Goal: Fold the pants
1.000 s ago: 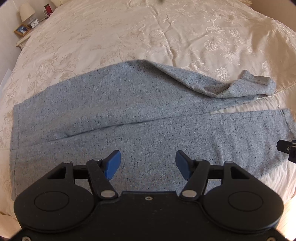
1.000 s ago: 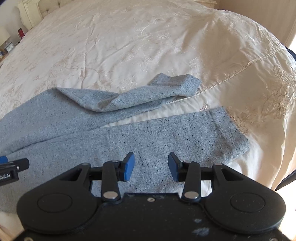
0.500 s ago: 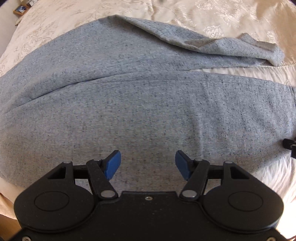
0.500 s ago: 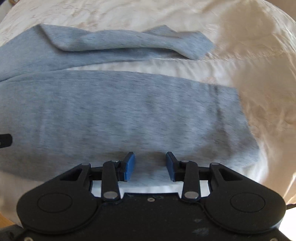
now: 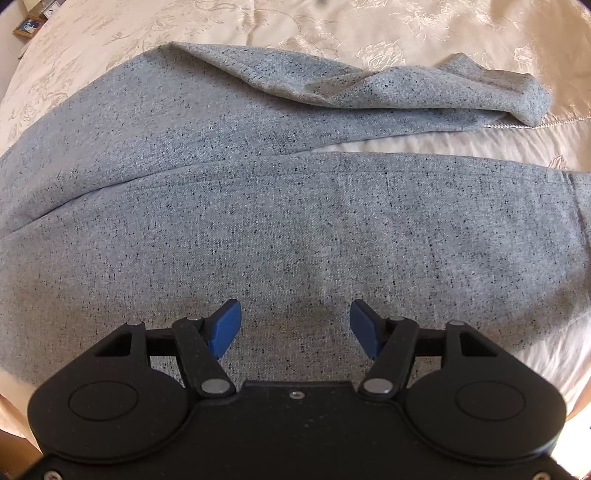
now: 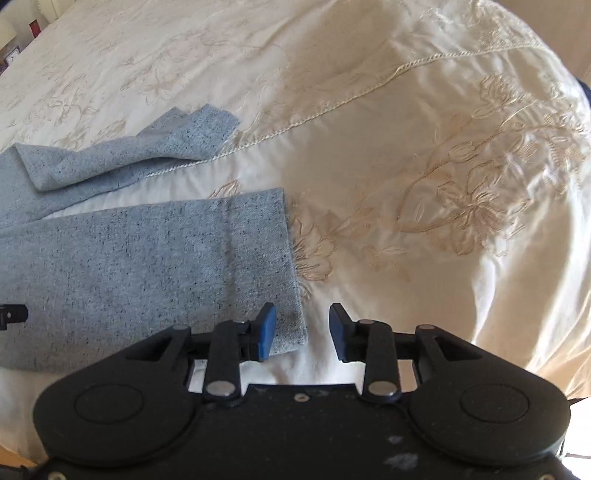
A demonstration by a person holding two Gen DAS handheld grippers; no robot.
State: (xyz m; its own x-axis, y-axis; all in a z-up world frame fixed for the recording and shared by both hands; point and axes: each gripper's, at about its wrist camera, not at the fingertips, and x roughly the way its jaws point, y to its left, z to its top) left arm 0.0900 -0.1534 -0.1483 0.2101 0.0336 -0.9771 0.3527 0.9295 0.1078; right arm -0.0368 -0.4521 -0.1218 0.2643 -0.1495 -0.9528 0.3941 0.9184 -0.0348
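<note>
Left gripper [image 5: 295, 328] wide open just above the near leg of the grey pants [image 5: 258, 229], nothing held, right gripper [image 6: 303, 330] narrower and closing over that leg's hem corner, far leg crumpled beyond, cream bedspread [image 6: 424, 129] underneath

A cream embroidered bedspread [image 6: 406, 147] (sunlit at right) covers the bed, framed photo [image 5: 27, 26] beyond.

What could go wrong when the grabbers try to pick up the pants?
The right gripper sits right at the near leg's hem corner while its jaws are closing, so it might pinch only one layer or miss and grab the bedspread. The far leg is twisted and bunched, so the fold could come out lumpy. The left gripper is open over flat cloth, which is hard to pinch.
</note>
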